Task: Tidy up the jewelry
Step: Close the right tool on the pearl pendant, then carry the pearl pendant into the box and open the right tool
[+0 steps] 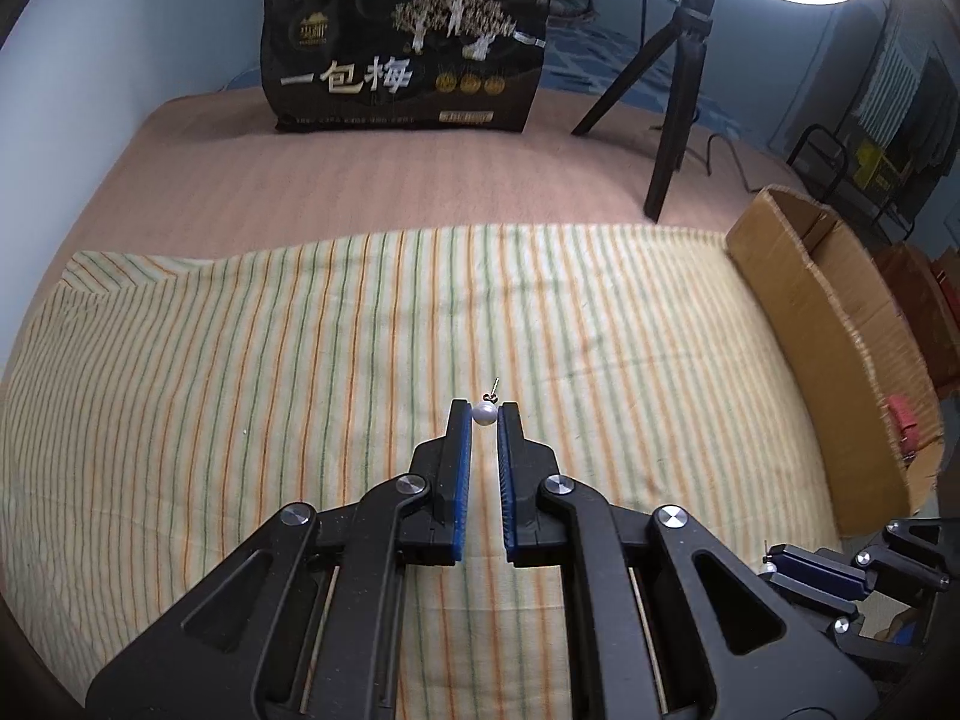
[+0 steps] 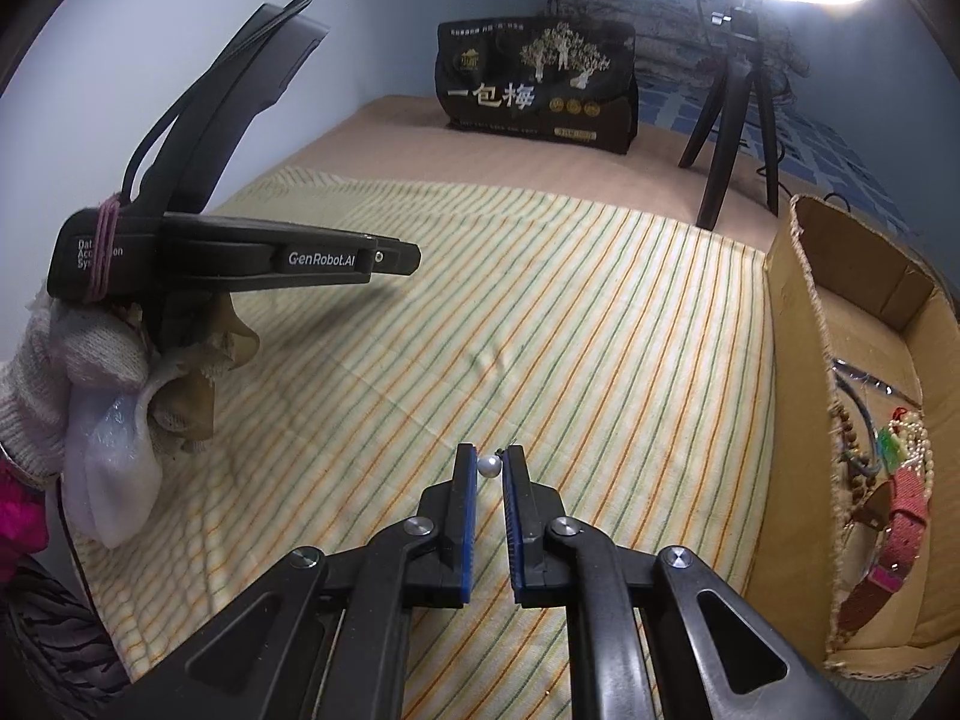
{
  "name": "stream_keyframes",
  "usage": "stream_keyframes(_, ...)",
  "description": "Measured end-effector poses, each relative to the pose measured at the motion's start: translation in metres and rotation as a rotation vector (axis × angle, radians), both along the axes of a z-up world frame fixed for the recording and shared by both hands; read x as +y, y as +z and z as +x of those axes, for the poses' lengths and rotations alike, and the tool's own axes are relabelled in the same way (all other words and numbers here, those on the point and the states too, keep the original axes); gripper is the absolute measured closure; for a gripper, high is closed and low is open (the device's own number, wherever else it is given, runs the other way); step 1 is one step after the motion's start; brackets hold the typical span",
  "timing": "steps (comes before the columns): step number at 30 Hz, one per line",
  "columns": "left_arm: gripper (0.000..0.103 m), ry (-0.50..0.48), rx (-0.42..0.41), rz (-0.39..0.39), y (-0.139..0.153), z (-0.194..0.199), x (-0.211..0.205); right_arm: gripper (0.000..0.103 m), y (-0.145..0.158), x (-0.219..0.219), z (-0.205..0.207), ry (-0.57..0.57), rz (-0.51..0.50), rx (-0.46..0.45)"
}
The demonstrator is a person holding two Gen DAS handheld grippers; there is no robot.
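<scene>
My left gripper (image 1: 483, 413) is shut on a white pearl earring (image 1: 483, 413), its thin post sticking out past the fingertips, above the striped cloth (image 1: 300, 360). My right gripper (image 2: 491, 467) is shut on a second white pearl earring (image 2: 488, 467), also held above the cloth (image 2: 540, 312). The right gripper shows at the lower right of the left wrist view (image 1: 774, 564), with its pearl at the tips. The left gripper's body (image 2: 240, 258), held by a gloved hand, shows at the left of the right wrist view.
An open cardboard box (image 1: 840, 324) stands at the cloth's right edge; in the right wrist view it (image 2: 798, 312) holds bead necklaces and pink straps (image 2: 900, 504). A black printed bag (image 1: 408, 60) and a tripod (image 1: 672, 120) with a ring light stand at the back.
</scene>
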State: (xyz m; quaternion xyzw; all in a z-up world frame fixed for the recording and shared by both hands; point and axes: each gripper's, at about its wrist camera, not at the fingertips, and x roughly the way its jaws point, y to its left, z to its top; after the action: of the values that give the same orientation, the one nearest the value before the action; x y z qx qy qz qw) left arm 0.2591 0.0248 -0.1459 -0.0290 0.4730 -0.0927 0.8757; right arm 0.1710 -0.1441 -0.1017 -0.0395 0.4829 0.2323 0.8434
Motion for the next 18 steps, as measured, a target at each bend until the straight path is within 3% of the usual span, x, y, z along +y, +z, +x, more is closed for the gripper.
stream_keyframes(12,0.097,-0.045,-0.086,-0.061,0.049,-0.009,-0.027,0.097,0.041,-0.031,0.004,-0.067,0.045,-0.082)
stream_keyframes(18,0.097,-0.092,-0.119,-0.074,0.065,-0.014,-0.05,0.097,0.061,-0.066,0.018,-0.152,0.059,-0.118)
